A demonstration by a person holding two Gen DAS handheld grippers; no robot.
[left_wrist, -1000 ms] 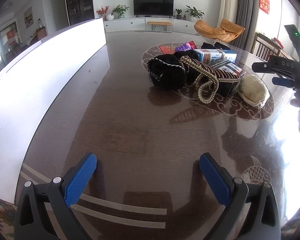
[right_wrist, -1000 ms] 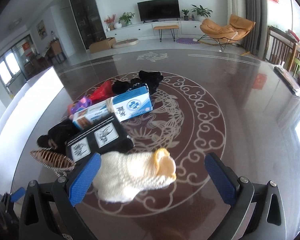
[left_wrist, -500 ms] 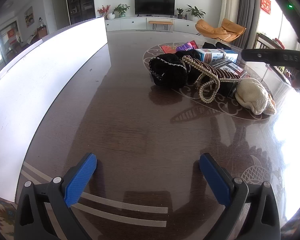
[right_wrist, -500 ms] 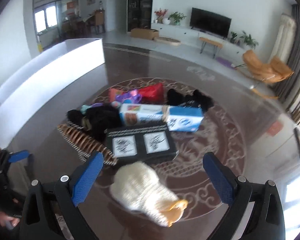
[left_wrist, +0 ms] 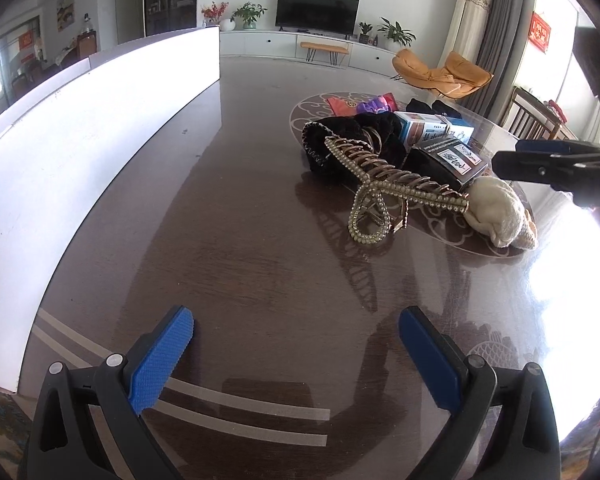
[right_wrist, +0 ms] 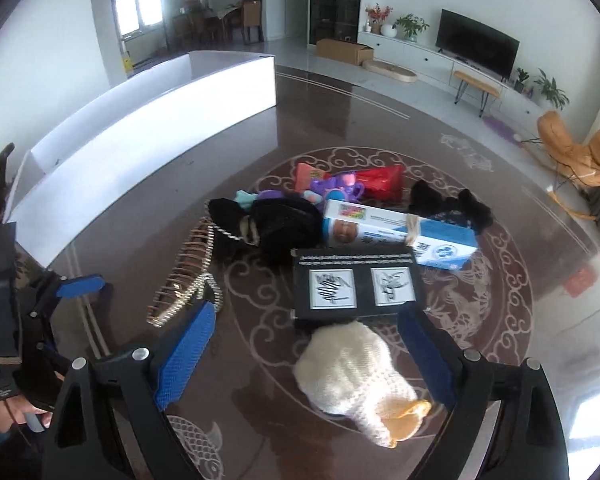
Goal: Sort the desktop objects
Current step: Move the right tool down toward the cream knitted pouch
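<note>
Sock (right_wrist: 356, 372) shifted; only right view shows toy (right_wrist: 340, 186).

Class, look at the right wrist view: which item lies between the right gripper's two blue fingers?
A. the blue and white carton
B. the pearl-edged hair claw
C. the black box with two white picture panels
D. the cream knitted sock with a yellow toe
D: the cream knitted sock lies on the table between the closing jaws of the right gripper, pads not touching it.
</note>
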